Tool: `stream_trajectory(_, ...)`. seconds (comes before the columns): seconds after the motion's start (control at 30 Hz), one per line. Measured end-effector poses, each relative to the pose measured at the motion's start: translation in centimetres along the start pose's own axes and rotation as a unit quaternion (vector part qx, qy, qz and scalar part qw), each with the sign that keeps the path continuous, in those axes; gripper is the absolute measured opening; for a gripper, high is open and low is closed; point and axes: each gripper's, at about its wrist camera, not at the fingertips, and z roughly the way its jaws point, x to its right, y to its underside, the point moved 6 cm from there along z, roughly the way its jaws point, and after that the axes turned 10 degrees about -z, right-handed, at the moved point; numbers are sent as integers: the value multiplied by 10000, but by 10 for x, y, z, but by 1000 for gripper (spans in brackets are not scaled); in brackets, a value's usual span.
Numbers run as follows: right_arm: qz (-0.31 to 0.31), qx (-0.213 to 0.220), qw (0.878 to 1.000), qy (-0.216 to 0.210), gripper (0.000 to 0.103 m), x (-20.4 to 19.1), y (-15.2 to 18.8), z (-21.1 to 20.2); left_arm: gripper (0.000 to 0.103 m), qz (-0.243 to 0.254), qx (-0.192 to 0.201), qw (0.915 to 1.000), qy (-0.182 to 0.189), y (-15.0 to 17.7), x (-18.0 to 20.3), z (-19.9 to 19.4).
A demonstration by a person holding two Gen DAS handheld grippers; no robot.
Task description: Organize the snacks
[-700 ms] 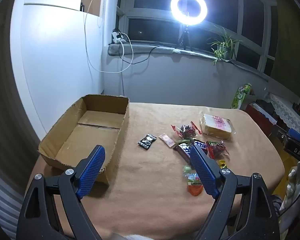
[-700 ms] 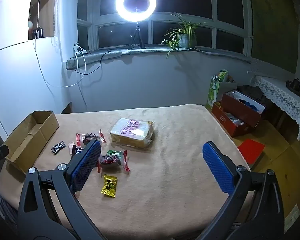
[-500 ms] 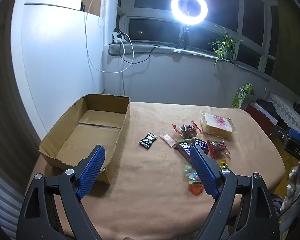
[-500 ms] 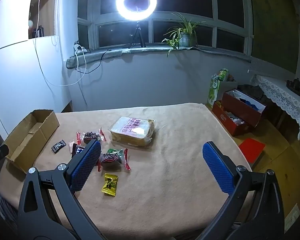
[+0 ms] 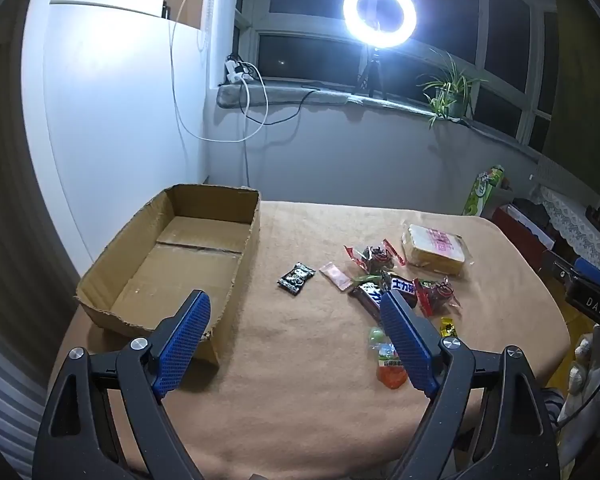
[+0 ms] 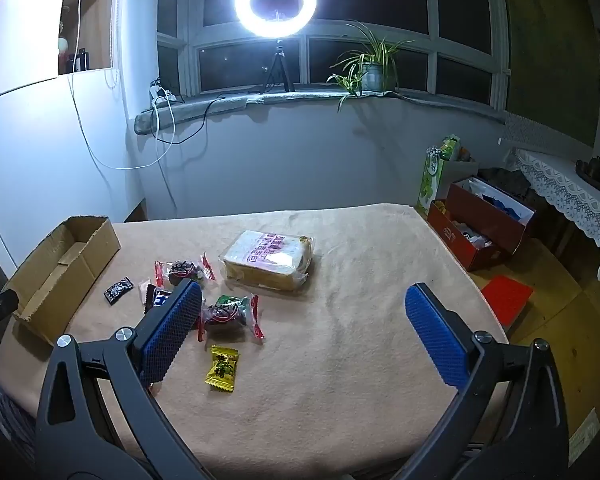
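An empty cardboard box (image 5: 188, 256) (image 6: 60, 264) lies at the table's left end. Right of it lies a scatter of snacks: a black packet (image 5: 296, 278) (image 6: 118, 290), a pink sachet (image 5: 336, 276), dark chocolate bars (image 5: 384, 290), red-wrapped sweets (image 5: 374, 256) (image 6: 230, 314), a yellow candy (image 6: 221, 368) and a wrapped bread loaf (image 5: 436, 248) (image 6: 270, 258). My left gripper (image 5: 294, 314) hovers open above the table's near edge, nothing between its blue pads. My right gripper (image 6: 302, 304) also stands open and holds nothing, near the yellow candy.
A tan cloth covers the table (image 6: 360, 360). A ring light (image 6: 276, 2) and a potted plant (image 6: 374, 68) stand on the windowsill. Red boxes (image 6: 480, 232) and a green carton (image 6: 434, 176) sit on the floor to the right.
Both views have shifted slightly, with the table's objects sitting a little lower in frame. No snack has moved and both grippers stay open.
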Motion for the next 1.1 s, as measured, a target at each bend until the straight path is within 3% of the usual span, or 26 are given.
stream_trajectory(0.4,126,-127,9997,-183,103,0,6,8,87,34,-17,10000,-28,2,2,2)
stream_trajectory(1.1,92,-113,9998,-137,103,-1,4,6,87,24,-6,10000,-6,2,3,1)
